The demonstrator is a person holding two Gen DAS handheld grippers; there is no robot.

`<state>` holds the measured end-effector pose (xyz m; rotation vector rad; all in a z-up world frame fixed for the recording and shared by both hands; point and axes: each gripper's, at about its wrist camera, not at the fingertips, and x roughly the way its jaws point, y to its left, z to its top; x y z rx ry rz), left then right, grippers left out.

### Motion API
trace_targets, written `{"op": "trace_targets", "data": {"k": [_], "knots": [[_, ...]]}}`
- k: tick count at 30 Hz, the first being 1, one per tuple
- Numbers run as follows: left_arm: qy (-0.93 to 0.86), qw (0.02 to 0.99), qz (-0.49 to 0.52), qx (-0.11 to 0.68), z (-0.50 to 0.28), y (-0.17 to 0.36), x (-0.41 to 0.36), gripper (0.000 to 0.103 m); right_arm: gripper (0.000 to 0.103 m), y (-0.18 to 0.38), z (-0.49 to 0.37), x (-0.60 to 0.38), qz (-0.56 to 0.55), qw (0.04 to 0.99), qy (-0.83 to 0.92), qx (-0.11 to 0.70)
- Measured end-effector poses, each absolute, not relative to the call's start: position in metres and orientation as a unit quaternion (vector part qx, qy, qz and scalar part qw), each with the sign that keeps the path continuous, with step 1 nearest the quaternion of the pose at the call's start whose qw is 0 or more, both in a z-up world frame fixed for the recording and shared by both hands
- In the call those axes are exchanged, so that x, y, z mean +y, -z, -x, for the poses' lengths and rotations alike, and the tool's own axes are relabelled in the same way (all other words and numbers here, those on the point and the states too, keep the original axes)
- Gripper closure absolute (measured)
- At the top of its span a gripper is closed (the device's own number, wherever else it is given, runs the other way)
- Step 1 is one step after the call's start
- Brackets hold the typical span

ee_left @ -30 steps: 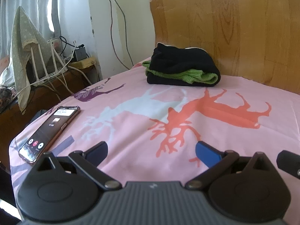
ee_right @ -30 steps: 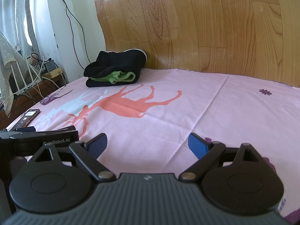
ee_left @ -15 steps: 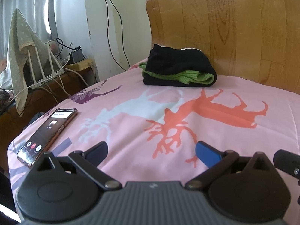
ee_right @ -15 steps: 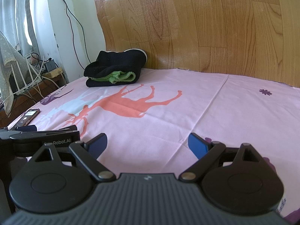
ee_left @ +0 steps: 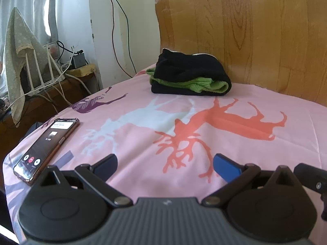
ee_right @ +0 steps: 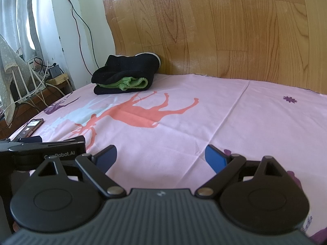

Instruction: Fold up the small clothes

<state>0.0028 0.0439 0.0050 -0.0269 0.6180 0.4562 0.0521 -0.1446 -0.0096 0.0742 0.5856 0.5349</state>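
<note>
Both pairs of blue fingers stand spread wide with nothing between them: the left gripper (ee_left: 165,164) and the right gripper (ee_right: 161,156) hover side by side, low over the pink deer-print sheet (ee_right: 235,118); the folded clothes (ee_left: 189,75), black with a green layer showing between, lie stacked at the far edge of the sheet against the wood-grain wall (ee_right: 224,26), well apart from both grippers. Near the left gripper, a phone (ee_left: 47,149) lies face up on the sheet's left edge, its screen lit.

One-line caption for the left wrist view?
Open left gripper over pink deer-print sheet; folded black-and-green clothes ahead, phone left.
</note>
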Motion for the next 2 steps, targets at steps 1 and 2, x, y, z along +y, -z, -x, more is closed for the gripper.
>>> {"op": "trace_targets", "data": {"k": [1,2], "knots": [[-0.22,0.927,0.014,0.303,-0.0033,-0.0049,0.0442,0.0,0.008,0.0096,-0.0521,-0.1446,-0.036,0.922,-0.261,0.285],[-0.218,0.927,0.016,0.305,-0.0039,-0.0047,0.0446,0.0,0.008,0.0096,-0.052,-0.145,-0.036,0.922,-0.261,0.285]]}}
